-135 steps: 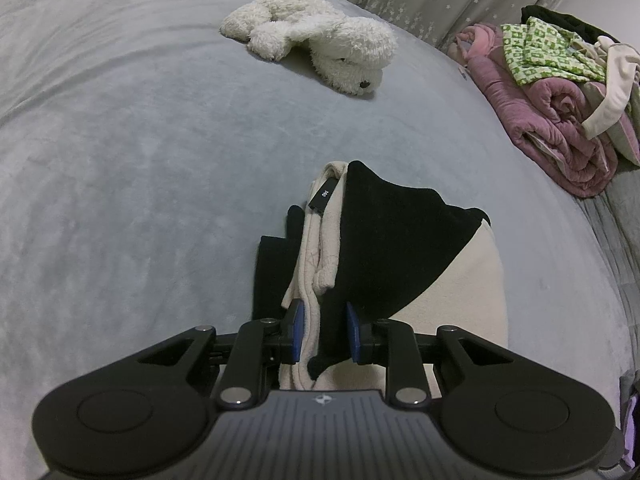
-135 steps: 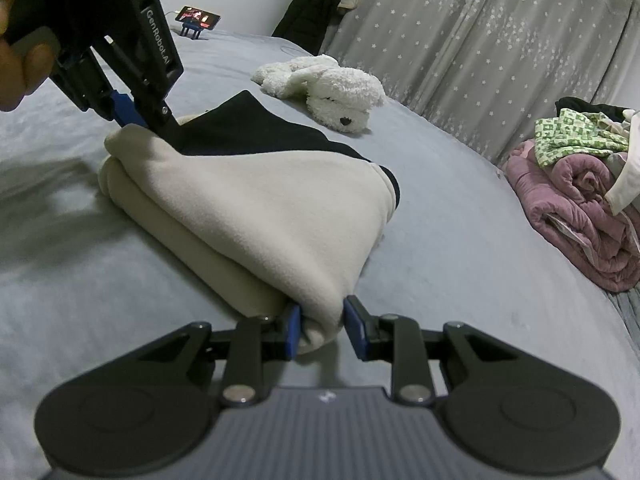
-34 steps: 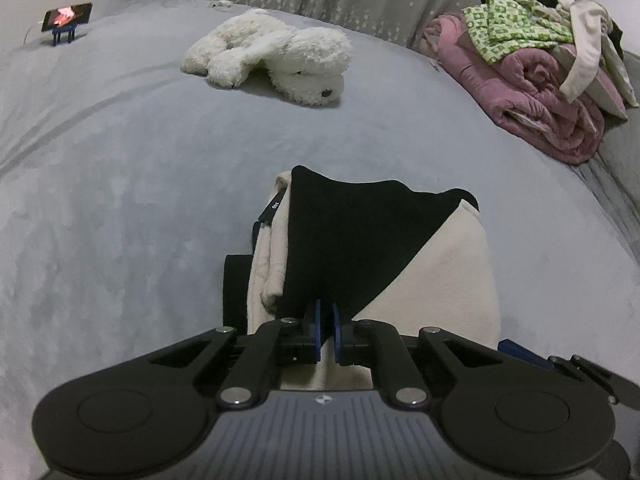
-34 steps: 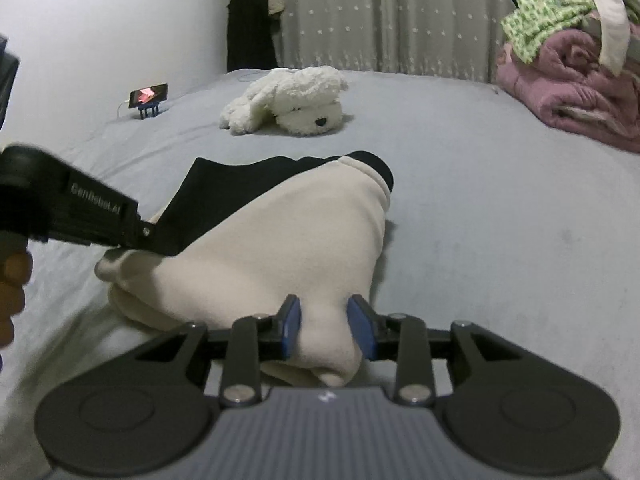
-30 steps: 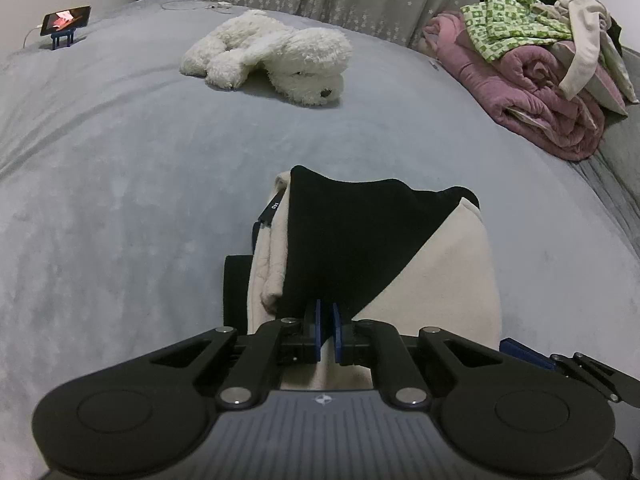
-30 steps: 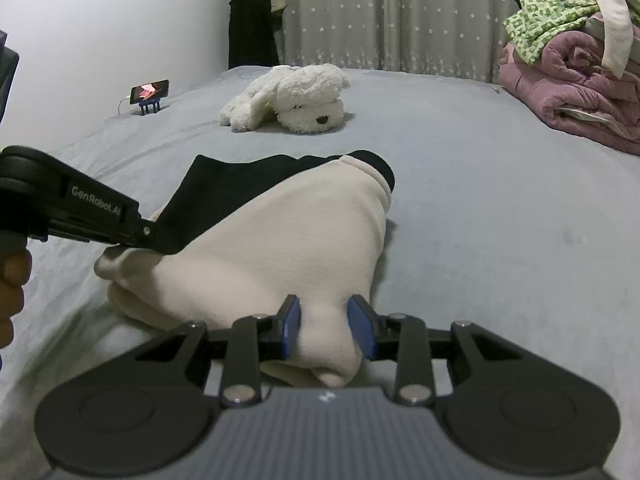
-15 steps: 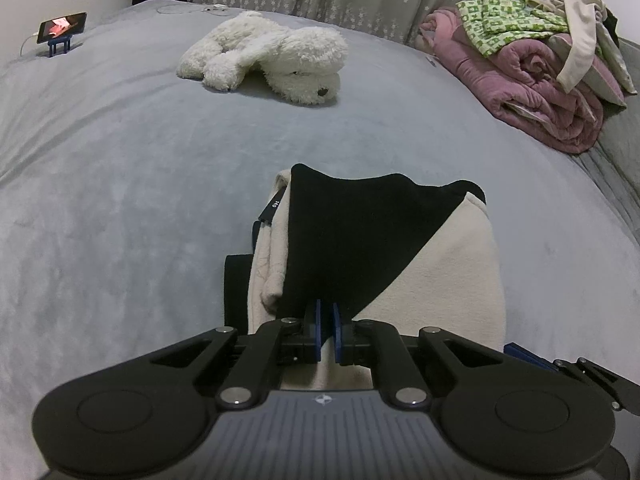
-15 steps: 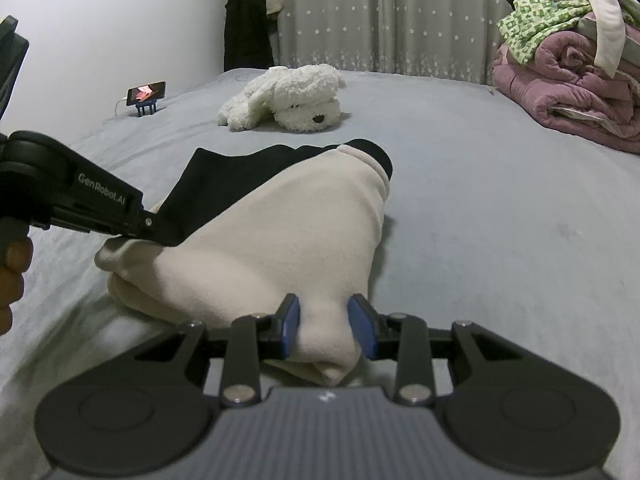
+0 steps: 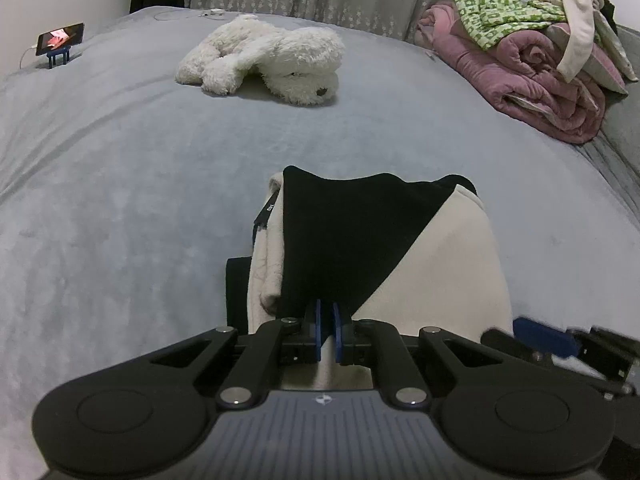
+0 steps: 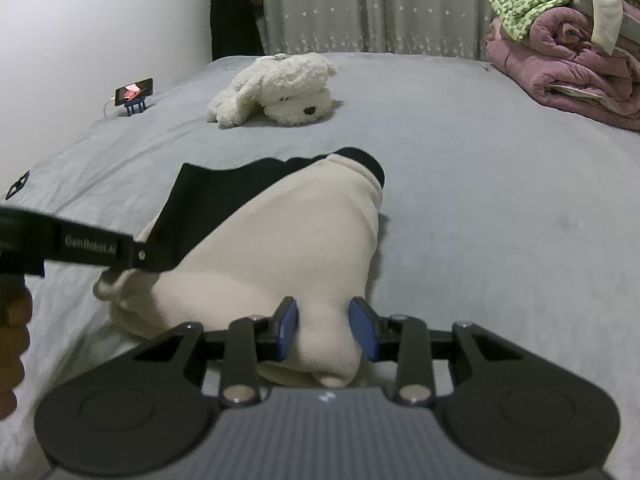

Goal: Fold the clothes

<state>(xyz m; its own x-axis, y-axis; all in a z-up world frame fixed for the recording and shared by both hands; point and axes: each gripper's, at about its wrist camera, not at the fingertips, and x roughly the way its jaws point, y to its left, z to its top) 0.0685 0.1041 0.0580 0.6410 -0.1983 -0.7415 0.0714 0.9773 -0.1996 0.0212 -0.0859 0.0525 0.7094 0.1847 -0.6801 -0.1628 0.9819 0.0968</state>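
Since four seconds earlier, the left tool [image 9: 327,330] had closed from an open stance to a pinch on the near edge of the garment [image 9: 384,248], and the plush dog [image 9: 268,62] sat farther off in its view. That folded cream-and-black garment lay on the grey bed [image 9: 120,184], near the front edge. The right tool [image 10: 326,330] had its blue pads pressed on a thick cream fold at the other near corner, jaws partly apart around the bulk. Part of a hand [image 10: 14,344] showed at the left. Beyond the dog stood a phone [image 9: 60,40] on a stand; a pile [image 9: 532,60] of pink quilt and clothes lay at the far right.
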